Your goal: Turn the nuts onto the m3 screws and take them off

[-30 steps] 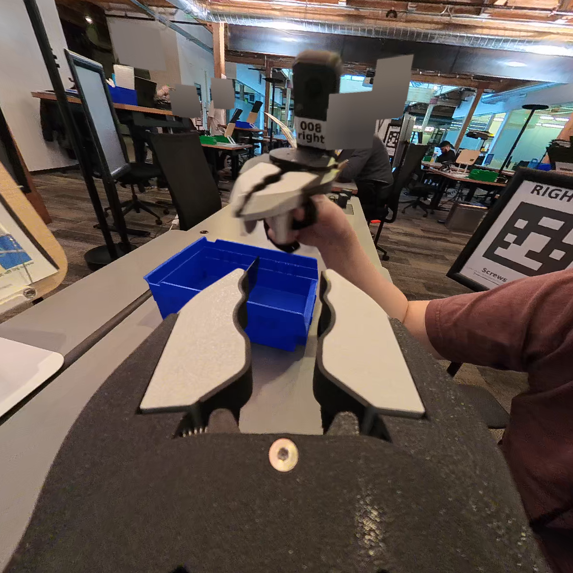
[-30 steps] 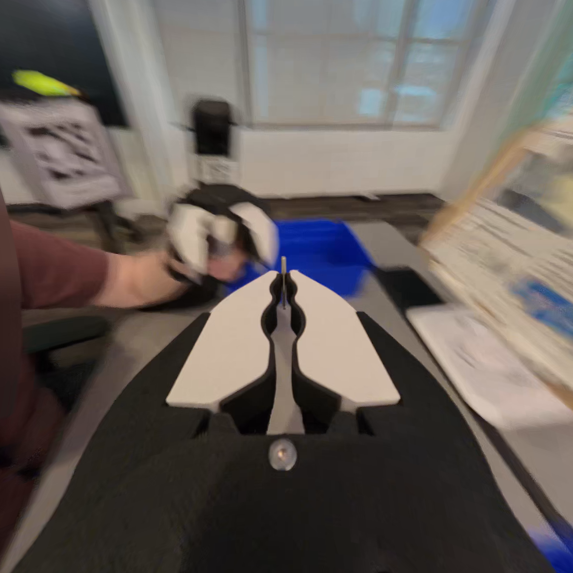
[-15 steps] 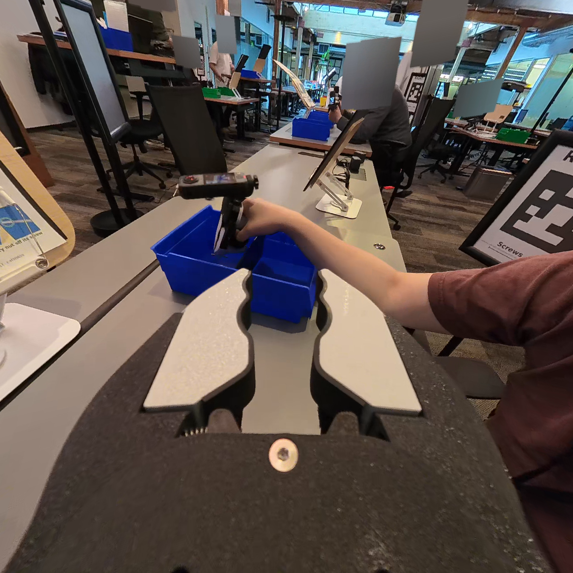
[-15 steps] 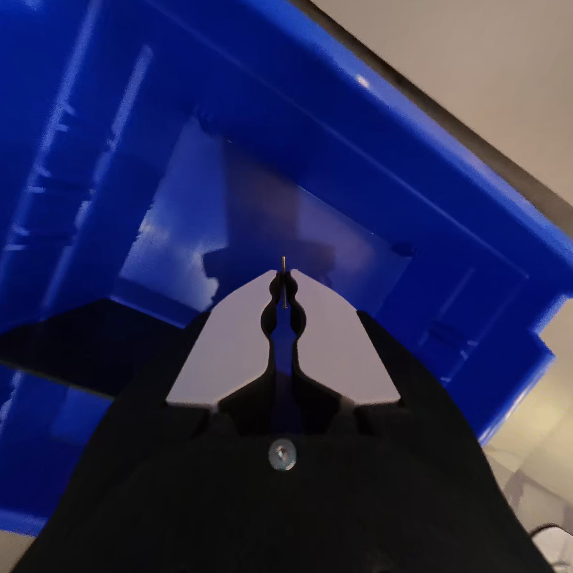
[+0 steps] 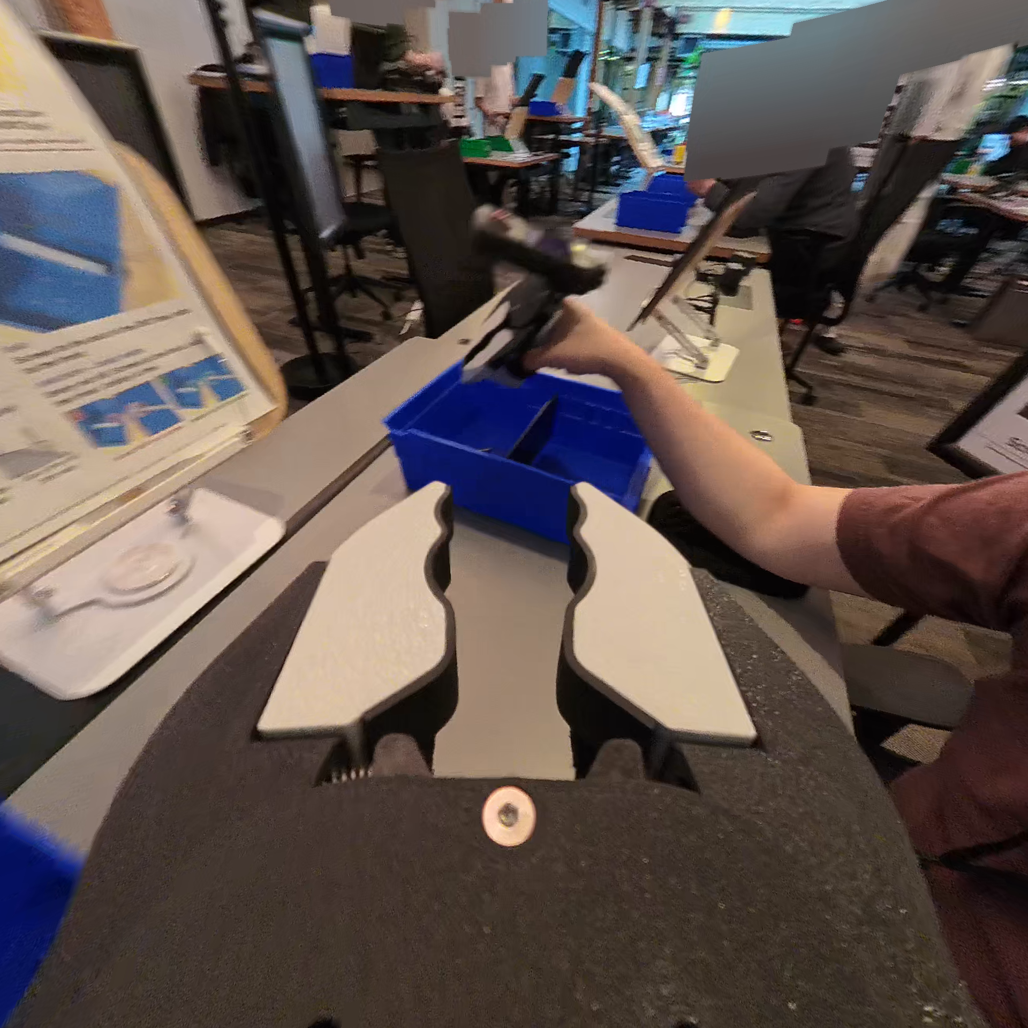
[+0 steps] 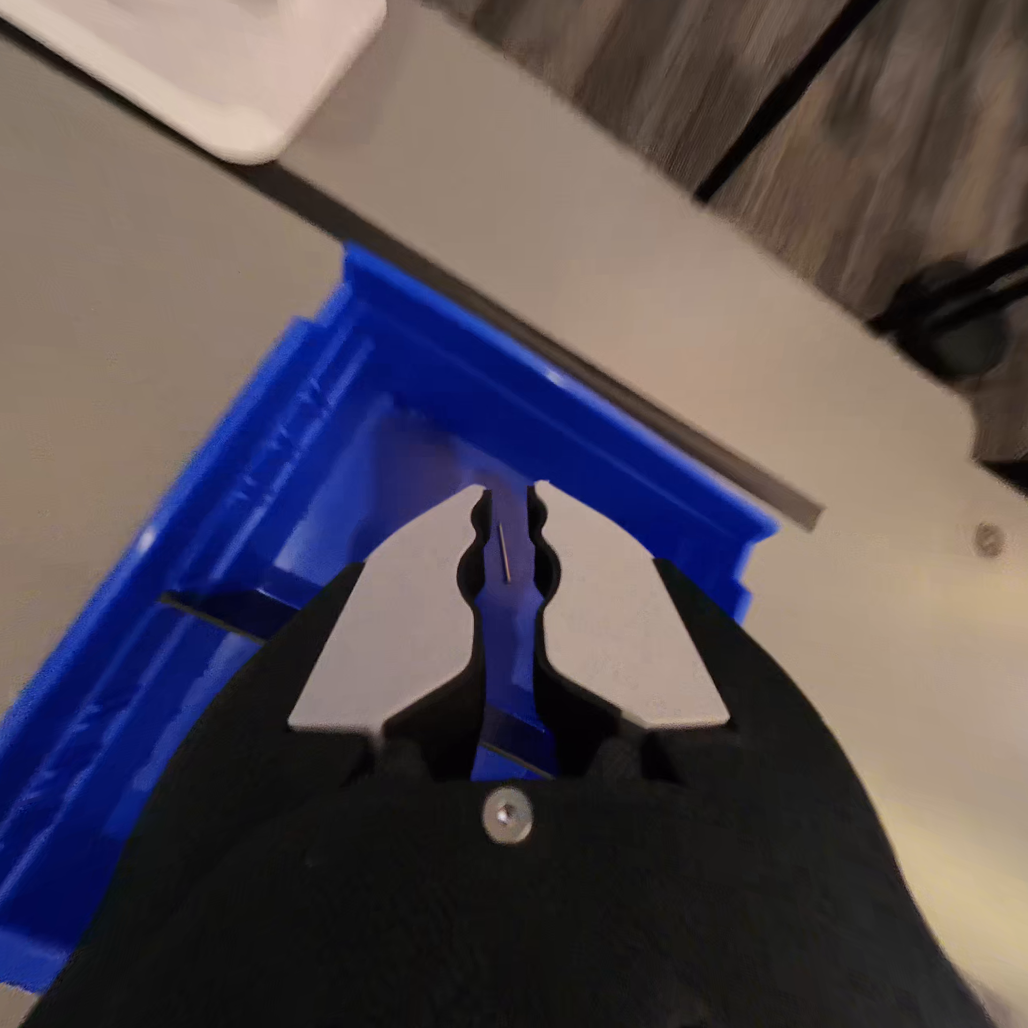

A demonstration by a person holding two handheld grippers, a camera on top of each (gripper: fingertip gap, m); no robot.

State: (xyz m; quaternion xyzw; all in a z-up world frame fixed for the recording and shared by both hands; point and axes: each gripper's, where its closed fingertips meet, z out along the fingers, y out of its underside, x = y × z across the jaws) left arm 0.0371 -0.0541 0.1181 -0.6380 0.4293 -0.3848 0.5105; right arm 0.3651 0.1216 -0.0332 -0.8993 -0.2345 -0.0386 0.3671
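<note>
A blue divided bin (image 5: 434, 461) stands on the grey table (image 5: 334, 423). My left gripper (image 5: 509, 500) is open and empty, low over the table just in front of the bin. My right gripper (image 6: 509, 489) points down into the bin (image 6: 556, 389) with its jaws slightly apart. A thin m3 screw (image 6: 504, 553) shows loose and tilted in the gap between them, over the bin floor. In the left wrist view the right gripper (image 5: 484, 361) is blurred, above the bin's far left corner. No nut is visible.
A tilted sign on a white stand base (image 5: 128, 584) sits to the left of the bin; the base also shows in the right wrist view (image 6: 194, 72). A black divider (image 5: 534, 434) splits the bin. A framed marker board (image 5: 996, 439) stands at the right. A person's arm (image 5: 723, 484) reaches over the table. Across from one pair of fingers to the other is roughly 40 cm.
My right gripper's jaws have parted and let go of the screw it held at its tips. It has lifted higher above the bin. My left gripper has moved closer to the bin.
</note>
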